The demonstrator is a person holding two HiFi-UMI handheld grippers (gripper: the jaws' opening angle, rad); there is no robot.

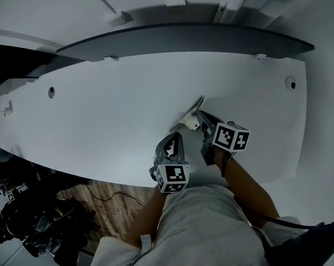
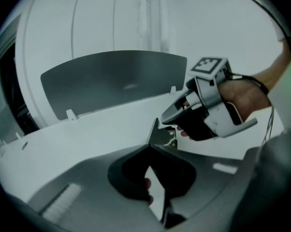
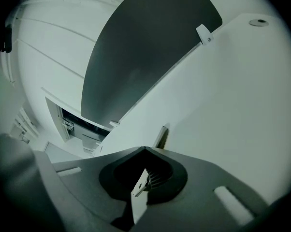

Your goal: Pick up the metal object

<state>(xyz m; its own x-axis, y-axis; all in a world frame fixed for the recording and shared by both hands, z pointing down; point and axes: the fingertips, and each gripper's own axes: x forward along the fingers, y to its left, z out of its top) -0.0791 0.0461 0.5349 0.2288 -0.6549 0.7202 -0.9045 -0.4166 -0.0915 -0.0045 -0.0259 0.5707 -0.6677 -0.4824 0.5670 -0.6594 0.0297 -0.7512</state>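
Observation:
The metal object is a thin angled bracket, raised a little over the white table near its front edge. My right gripper is shut on it. In the right gripper view a plate with a hole sits between the pads, and the bracket's far end sticks out past my right gripper's tip. My left gripper is shut, its tip just below and left of the bracket. In the left gripper view the bracket rises right beyond my left gripper's tip, with the right gripper on it from the right.
A dark grey divider panel runs along the table's far edge. A round cable hole lies at the far right. Dark equipment stands on the wooden floor at the lower left. The person's knee is under my grippers.

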